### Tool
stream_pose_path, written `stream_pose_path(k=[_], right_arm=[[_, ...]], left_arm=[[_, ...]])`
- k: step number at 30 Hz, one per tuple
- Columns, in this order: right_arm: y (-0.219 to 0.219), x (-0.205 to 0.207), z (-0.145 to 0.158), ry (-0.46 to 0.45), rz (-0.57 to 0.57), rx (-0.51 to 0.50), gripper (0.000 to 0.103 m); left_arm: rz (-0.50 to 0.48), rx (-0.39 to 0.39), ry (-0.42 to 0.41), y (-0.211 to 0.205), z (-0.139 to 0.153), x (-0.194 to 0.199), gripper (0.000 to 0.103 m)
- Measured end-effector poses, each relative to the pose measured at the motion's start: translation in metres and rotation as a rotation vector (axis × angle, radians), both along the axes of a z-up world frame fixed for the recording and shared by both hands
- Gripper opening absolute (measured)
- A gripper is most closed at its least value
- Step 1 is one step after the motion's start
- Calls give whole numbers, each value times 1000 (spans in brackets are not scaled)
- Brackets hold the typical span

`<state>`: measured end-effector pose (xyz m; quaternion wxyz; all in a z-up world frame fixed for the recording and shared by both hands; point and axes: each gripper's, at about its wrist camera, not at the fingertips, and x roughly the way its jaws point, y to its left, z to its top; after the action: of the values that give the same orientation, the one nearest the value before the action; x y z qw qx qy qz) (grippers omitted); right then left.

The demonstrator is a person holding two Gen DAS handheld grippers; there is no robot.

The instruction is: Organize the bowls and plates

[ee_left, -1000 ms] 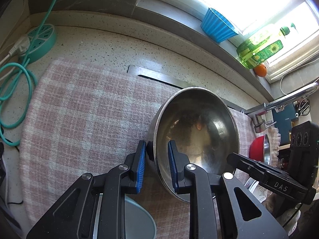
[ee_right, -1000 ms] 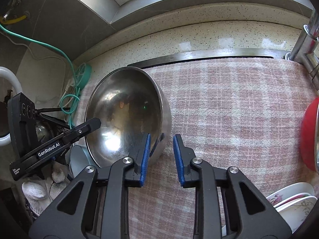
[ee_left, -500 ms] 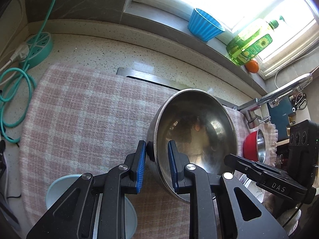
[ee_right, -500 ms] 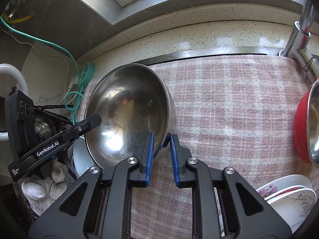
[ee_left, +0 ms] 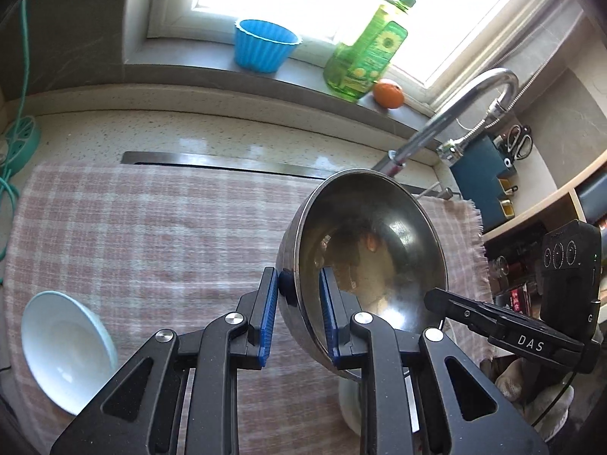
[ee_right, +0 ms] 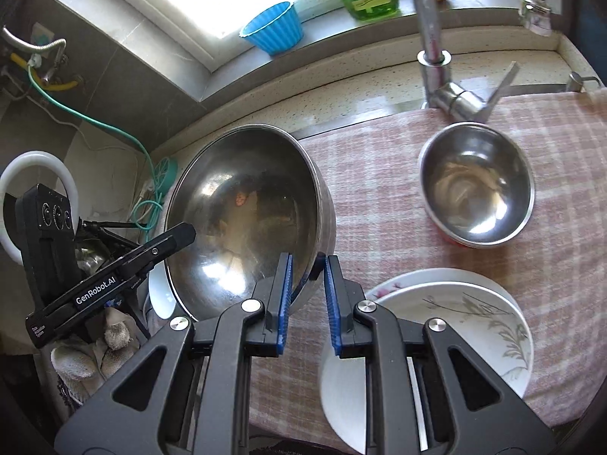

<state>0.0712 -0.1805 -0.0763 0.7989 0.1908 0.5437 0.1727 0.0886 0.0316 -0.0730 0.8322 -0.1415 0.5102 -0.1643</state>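
Observation:
A large steel bowl [ee_left: 371,242] hangs tilted above the pink checked cloth [ee_left: 151,227], held by its rim from two sides. My left gripper [ee_left: 297,280] is shut on the bowl's left rim, one pad inside and one outside. My right gripper [ee_right: 307,265] is shut on the opposite rim of the large steel bowl [ee_right: 246,208]. A smaller steel bowl with a red outside [ee_right: 478,185] sits on the cloth by the faucet. Stacked white flowered plates [ee_right: 455,303] lie under the right gripper. A pale blue bowl [ee_left: 64,345] rests at the cloth's left end.
A chrome faucet [ee_right: 432,38] rises at the back of the cloth. On the window sill stand a blue ribbed cup [ee_left: 265,45], a green bottle [ee_left: 364,60] and an orange [ee_left: 387,93]. A teal cable [ee_right: 114,129] runs along the left wall.
The right gripper's jaws closed onto the big bowl's rim. Both grippers then lifted the bowl and carried it toward the faucet side, bringing the small steel bowl and plates into view.

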Motion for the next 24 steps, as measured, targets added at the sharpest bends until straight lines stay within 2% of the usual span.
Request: stream_pose_path(k=[6,14,24], right_arm=[[-70,-29,6,0,-110,7,17],[-143,-61,12,-18,-218,-61,17],[-207,-74,-11,36,-334,-103,17]], left_arm=[[-109,-5,-27,-66,8,-9,20],[-236,-21,1,-144,-2,-15,20],[-371,16,52,-220,-28,-11,20]])
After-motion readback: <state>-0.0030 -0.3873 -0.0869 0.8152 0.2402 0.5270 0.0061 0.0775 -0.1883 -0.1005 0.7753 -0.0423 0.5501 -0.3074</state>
